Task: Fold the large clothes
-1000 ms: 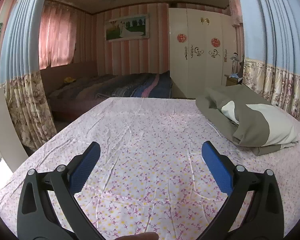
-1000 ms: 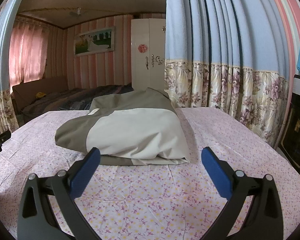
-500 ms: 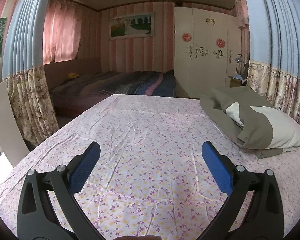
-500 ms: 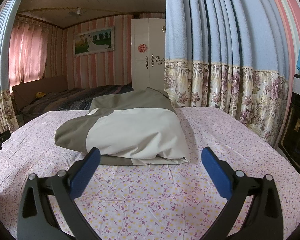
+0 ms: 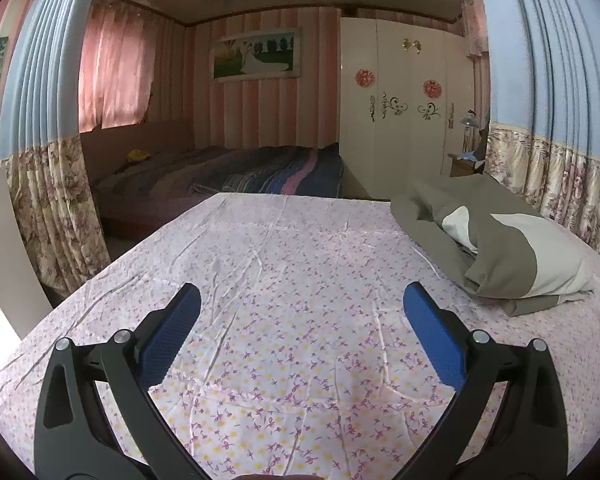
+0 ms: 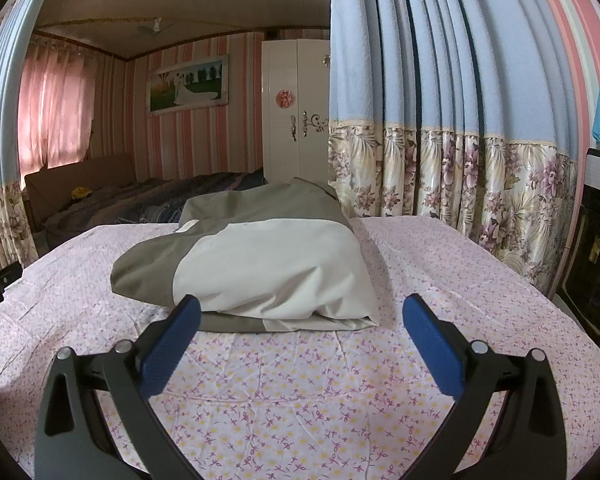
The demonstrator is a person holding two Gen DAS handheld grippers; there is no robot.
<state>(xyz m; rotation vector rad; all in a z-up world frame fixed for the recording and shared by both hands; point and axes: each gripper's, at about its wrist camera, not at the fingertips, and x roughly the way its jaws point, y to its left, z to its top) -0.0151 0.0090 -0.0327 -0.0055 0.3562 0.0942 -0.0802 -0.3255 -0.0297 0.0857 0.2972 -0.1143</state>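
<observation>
Left wrist view shows the left gripper (image 5: 300,332) with its jaws spread wide and holding nothing, above a table covered by a pink flowered sheet (image 5: 292,280), with the folded grey and cream garment (image 5: 500,256) lying well off to its right. Right wrist view has the right gripper (image 6: 300,336) just in front of that garment (image 6: 268,268), jaws likewise wide apart and empty, with blue and flowered curtains (image 6: 440,128) hanging behind the table.
</observation>
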